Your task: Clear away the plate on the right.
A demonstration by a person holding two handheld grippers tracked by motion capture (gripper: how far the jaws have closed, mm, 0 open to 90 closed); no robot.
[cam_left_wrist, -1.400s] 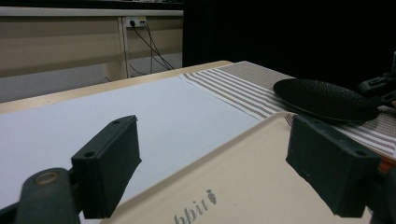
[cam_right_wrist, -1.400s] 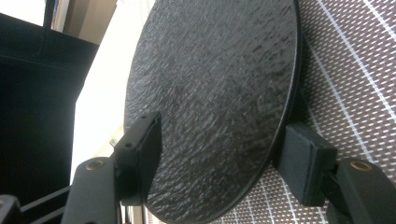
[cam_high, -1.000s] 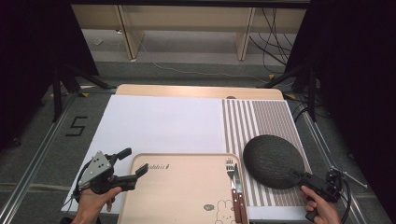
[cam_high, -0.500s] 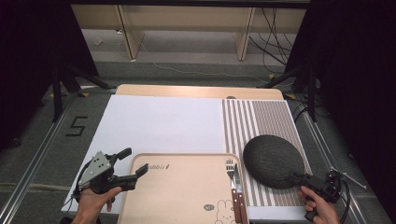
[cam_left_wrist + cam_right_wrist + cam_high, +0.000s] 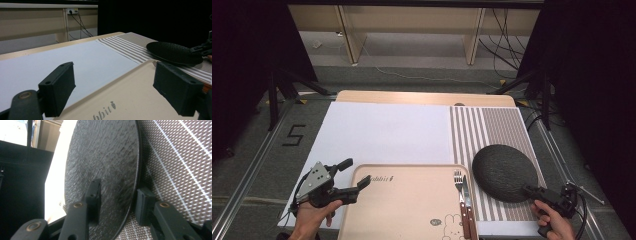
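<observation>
A dark round textured plate [image 5: 504, 172] lies on the striped placemat [image 5: 492, 125] at the right. My right gripper [image 5: 532, 190] is at its near right rim. In the right gripper view the plate [image 5: 105, 152] has its rim between the jaws of my right gripper [image 5: 118, 200], one over the plate and one beside it above the mat. They have just been closing, and a gap still shows. My left gripper [image 5: 356, 173] stands open over the beige tray's [image 5: 407, 200] left corner, with nothing between its jaws [image 5: 117, 87].
A fork [image 5: 458, 187] and a knife [image 5: 467, 200] lie at the tray's right edge. A white mat [image 5: 387, 130] covers the table's middle and left. The wooden table edge runs along the back, with dark stands and cables beyond it.
Both hands stay where they were. The right gripper's jaws look slightly narrower around the plate's rim.
</observation>
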